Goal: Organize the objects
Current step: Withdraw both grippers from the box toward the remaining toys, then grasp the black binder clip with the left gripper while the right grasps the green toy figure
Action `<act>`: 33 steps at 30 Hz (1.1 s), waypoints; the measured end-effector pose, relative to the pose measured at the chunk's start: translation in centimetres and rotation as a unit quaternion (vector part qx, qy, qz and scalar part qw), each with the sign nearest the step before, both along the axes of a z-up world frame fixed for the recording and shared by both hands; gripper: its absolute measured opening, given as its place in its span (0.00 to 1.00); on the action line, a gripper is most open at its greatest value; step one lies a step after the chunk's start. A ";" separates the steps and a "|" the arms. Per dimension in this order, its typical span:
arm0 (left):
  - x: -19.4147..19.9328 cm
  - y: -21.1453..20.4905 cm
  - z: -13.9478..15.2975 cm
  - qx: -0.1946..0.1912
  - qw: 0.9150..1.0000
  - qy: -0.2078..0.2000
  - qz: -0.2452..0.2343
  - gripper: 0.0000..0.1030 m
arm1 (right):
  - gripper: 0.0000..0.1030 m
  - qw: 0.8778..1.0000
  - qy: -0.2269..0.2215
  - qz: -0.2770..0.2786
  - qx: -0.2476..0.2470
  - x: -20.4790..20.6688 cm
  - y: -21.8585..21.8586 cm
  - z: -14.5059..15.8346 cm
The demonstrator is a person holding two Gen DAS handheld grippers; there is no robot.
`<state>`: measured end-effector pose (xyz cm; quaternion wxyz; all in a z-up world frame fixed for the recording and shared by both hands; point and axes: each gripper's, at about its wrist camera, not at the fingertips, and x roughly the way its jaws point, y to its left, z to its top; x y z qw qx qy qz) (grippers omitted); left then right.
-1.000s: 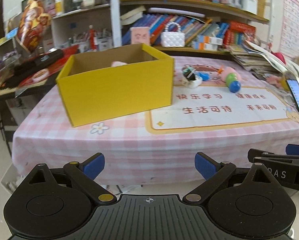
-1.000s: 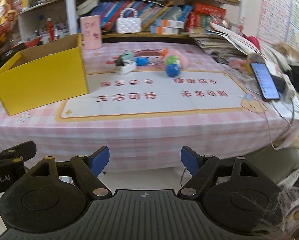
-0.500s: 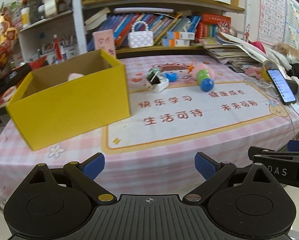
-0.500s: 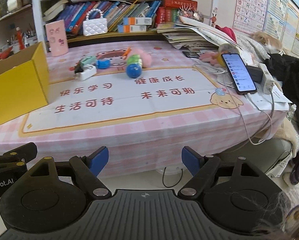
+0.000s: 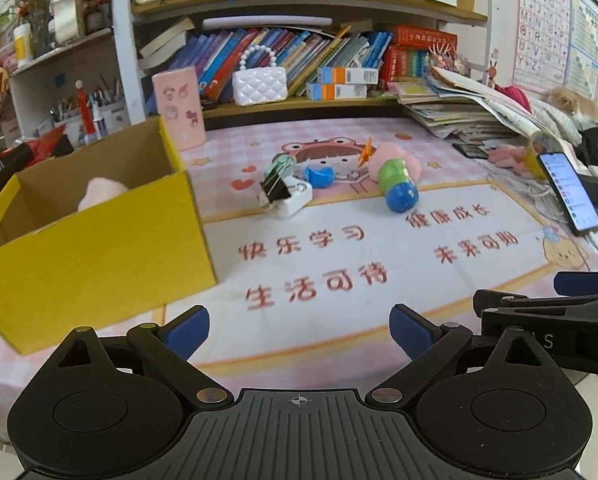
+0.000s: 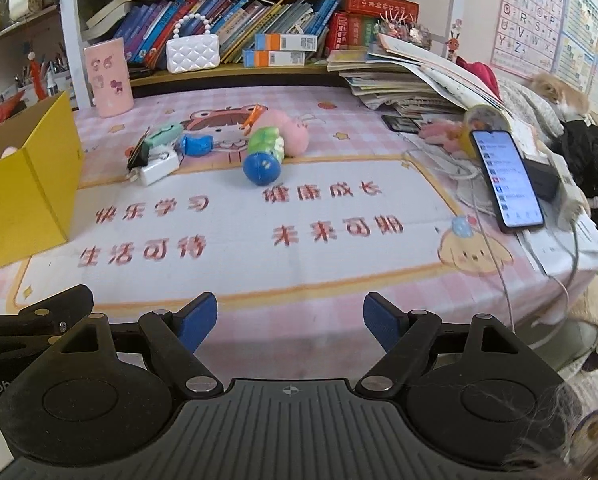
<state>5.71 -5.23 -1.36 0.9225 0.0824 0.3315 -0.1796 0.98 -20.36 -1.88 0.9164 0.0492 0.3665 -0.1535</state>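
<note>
1. Both grippers are held over the near edge of the table [image 5: 99,364], pointing down toward the far side; nothing is gripped. The left gripper [image 5: 299,330] is seen with its blue pads spread apart and empty, and the right gripper [image 6: 290,320] likewise stands apart with only mat between the pads.
2. The loose items are found mid-table, toward the far side: a black binder clip [image 5: 274,188] resting on a white charger [image 5: 295,202], a blue cap piece [image 5: 319,176] just beside them, and a green-and-blue toy [image 5: 397,184] lying against a pink plush [image 5: 395,164].
3. The yellow box [image 5: 99,248] is placed at the left, open-topped, with something pink already visible inside.
4. Risk, as judged: the clip and charger are touching, so a wide grab may lift one and drag the other. The round-ended toy is likely to roll if nudged from the side.
5. Risk on the right: a phone [image 6: 507,180] and trailing cable [image 6: 495,248] lie near the right edge and could be snagged by a broad sweep.
6. Open room is offered by the printed mat [image 6: 239,236] between grippers and items; the box wall crowds the left approach.
</note>
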 end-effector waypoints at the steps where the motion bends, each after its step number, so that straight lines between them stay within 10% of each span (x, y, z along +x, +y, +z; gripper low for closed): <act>1: 0.6 -0.4 0.1 -0.001 1.000 -0.001 0.001 0.96 | 0.77 1.000 -0.002 0.002 0.002 0.6 -0.4 0.1; 14: 7.7 -5.8 2.4 -0.017 0.998 -0.036 0.043 0.93 | 0.75 0.998 -0.040 0.040 0.017 7.4 -6.2 0.9; 33: 19.5 -7.3 -2.5 0.014 0.985 0.039 0.167 0.49 | 0.74 0.990 -0.031 0.132 0.032 18.1 -8.0 -1.4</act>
